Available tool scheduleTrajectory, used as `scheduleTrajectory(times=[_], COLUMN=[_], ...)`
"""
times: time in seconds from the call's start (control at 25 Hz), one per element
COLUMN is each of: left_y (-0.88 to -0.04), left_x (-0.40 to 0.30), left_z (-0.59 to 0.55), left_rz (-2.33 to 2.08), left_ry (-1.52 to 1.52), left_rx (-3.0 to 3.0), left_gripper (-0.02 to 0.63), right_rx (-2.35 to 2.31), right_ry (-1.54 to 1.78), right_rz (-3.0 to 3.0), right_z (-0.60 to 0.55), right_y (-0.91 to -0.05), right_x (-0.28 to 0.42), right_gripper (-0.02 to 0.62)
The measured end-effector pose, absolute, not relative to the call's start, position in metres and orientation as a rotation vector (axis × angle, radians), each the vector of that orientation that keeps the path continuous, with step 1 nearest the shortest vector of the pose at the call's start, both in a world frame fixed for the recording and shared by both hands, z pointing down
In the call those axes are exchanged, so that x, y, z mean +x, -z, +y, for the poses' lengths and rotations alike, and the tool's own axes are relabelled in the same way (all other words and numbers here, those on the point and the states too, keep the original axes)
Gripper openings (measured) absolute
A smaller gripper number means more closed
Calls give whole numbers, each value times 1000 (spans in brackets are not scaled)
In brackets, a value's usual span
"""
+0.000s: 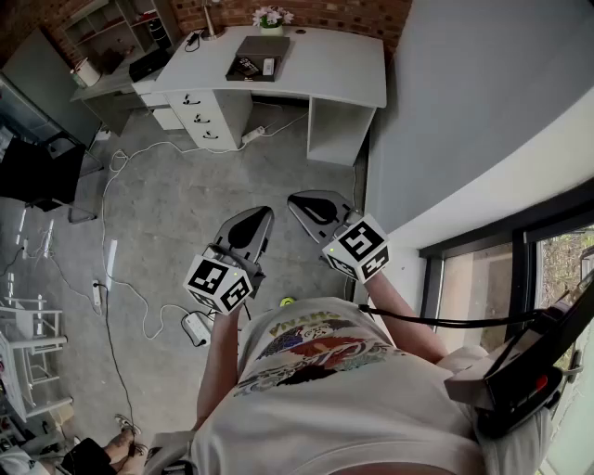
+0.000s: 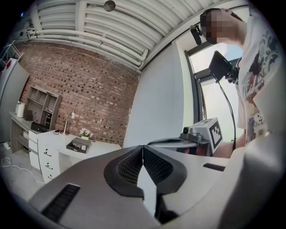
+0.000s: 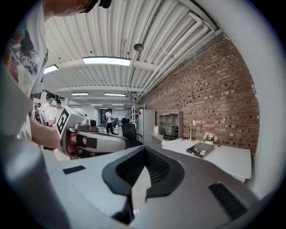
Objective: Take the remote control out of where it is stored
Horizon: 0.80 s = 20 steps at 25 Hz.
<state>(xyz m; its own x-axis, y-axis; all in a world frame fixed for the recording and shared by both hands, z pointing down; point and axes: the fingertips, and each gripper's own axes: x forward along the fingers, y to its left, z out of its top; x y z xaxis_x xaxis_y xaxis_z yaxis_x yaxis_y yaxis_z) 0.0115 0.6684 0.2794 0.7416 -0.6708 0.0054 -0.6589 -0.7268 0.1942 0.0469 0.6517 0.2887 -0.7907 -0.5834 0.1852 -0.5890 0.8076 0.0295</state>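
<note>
A dark tray rests on the white desk far ahead, and in it lie a dark remote control and a small white item. The tray also shows small in the left gripper view and in the right gripper view. My left gripper and right gripper are held side by side at chest height over the floor, well short of the desk. Each one is shut with nothing between its pads, as seen at the left gripper and at the right gripper.
A flower pot and a lamp stand at the back of the desk. White drawers sit under its left part. Cables and a power strip lie on the grey floor. A grey wall runs along the right.
</note>
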Motion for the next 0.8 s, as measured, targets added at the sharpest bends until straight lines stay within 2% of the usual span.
scheduleTrajectory(times=[0.8], left_y=[-289], left_x=[-29], left_z=[696], left_rz=[-986], left_ry=[108], left_rx=[2760], left_gripper=[6], right_rx=[923], right_ry=[-123], right_rz=[-2804], right_z=[674], right_y=[-295], right_x=[8], right_gripper=[6])
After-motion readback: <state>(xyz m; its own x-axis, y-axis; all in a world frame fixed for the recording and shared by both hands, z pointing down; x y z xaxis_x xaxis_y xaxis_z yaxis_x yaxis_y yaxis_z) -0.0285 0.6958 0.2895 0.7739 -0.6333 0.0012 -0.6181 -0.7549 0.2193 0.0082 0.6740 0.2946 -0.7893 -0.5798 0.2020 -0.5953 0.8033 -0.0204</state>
